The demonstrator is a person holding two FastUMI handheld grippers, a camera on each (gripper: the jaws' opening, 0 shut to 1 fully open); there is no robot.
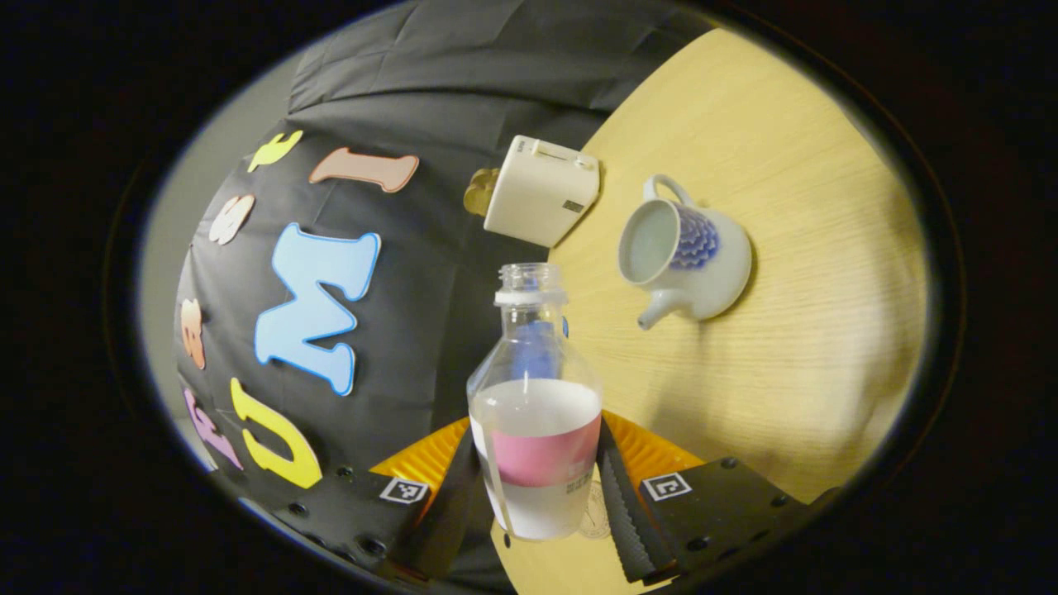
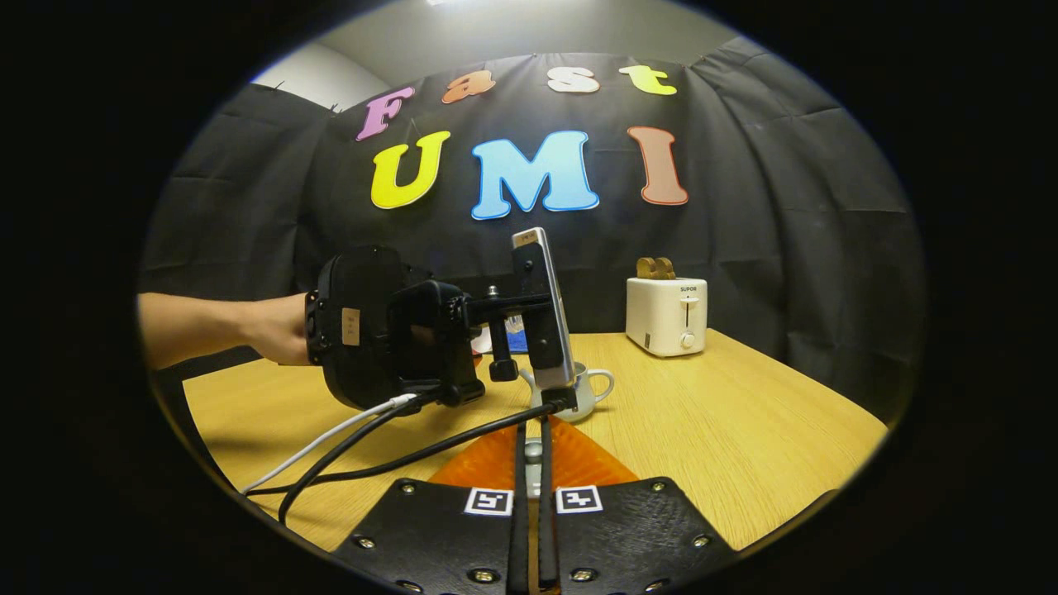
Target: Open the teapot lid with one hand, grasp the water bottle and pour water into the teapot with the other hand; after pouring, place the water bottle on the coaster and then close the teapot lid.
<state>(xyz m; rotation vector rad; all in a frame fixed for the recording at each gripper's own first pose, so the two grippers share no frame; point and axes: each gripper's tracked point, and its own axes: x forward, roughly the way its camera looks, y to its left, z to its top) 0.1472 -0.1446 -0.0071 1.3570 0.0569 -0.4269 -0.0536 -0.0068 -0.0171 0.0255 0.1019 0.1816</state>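
Left tongs at bottom centre of frame, fingers pressed on either side of water bottle. Bottle uncapped, clear, pink label band round lower body, water inside up to shoulder. Bottle held above bench, view tilted. Teapot right of centre on light wooden bench, white with blue scale pattern, lid off, open mouth showing, spout towards lower left, handle at top. White toaster at upper centre by bench edge, just left of teapot, toast in slot.
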